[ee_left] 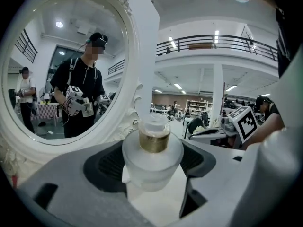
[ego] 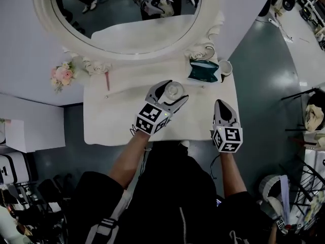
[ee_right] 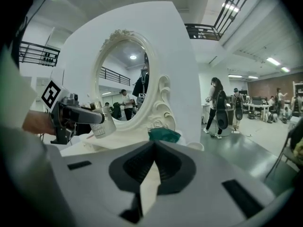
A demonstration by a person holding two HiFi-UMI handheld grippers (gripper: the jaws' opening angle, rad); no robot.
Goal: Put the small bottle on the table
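The small bottle (ego: 174,90) is frosted glass with a gold collar and a clear cap. My left gripper (ego: 171,94) is shut on it, one pad on each side of its round body (ee_left: 152,167). The right gripper view shows the bottle (ee_right: 101,125) held upright, a little above the white table (ego: 117,121) and in front of the mirror. My right gripper (ego: 222,105) hovers over the table's right front part with its jaws shut (ee_right: 154,148) and nothing between them.
A large oval mirror (ego: 127,19) in an ornate white frame stands at the back of the table. A teal pouch (ego: 204,70) and a white cup (ego: 225,67) sit at the back right. Pink flowers (ego: 62,75) and a pink stick (ego: 107,80) are at the back left.
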